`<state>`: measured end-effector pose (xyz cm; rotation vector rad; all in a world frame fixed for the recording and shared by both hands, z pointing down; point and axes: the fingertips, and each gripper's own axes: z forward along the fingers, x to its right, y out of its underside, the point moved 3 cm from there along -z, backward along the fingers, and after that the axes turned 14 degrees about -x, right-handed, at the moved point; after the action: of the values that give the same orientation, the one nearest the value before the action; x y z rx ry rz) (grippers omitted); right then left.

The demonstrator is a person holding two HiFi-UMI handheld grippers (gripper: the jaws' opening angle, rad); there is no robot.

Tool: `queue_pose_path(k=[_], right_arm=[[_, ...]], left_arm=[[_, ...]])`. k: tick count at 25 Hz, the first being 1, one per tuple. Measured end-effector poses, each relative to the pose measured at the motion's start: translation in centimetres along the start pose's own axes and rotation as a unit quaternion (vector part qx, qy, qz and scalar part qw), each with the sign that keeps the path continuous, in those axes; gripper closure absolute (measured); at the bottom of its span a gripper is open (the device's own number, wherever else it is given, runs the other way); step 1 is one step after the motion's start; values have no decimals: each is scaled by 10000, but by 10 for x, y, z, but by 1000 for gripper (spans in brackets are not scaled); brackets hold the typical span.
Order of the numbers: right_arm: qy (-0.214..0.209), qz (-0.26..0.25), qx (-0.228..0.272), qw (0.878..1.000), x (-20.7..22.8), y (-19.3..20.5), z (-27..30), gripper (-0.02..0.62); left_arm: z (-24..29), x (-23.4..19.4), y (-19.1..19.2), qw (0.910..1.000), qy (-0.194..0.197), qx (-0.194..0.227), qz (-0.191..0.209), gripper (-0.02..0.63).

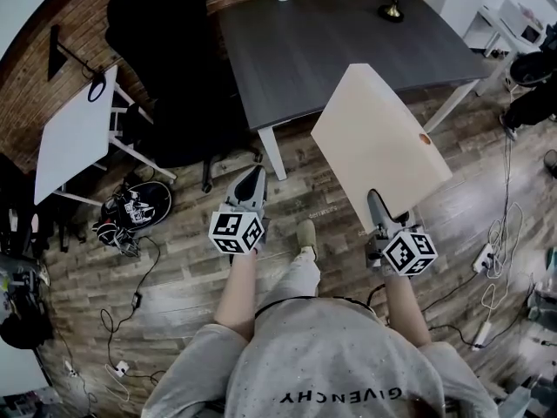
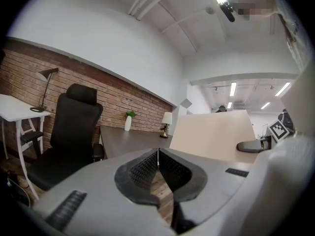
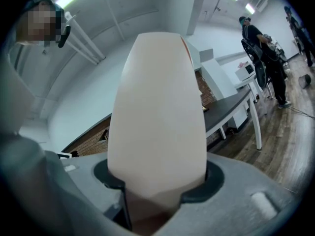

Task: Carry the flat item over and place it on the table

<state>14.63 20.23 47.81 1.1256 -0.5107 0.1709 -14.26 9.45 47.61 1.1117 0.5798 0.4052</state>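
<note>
Head view: flat board (image 1: 380, 142) in right hand-held gripper (image 1: 376, 204), seemingly near table (image 1: 331, 50)

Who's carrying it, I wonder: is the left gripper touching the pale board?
Apart. The head view shows floor between the left gripper and the board; the left gripper view shows its jaws together, holding nothing.

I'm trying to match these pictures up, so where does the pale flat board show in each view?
Head view: pale flat board right of centre.
Left gripper view: board right of centre, beyond the jaws.
Right gripper view: board fills the centre, between the jaws.
Shared landmark: dark grey table.
</note>
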Motion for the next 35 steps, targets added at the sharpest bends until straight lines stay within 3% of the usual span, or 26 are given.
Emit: queue_pose_path(k=[21, 27, 35], right_arm=[[-102, 370, 57, 9992, 42, -87, 134, 319], [-120, 532, -39, 9985, 48, -102, 171, 319], [-355, 904, -172, 9951, 53, -116, 232, 319]], left_arm=[[175, -36, -76, 9978, 562, -206, 284, 600], [200, -55, -88, 9972, 541, -267, 448, 600], [230, -102, -96, 9987, 388, -226, 250, 600]])
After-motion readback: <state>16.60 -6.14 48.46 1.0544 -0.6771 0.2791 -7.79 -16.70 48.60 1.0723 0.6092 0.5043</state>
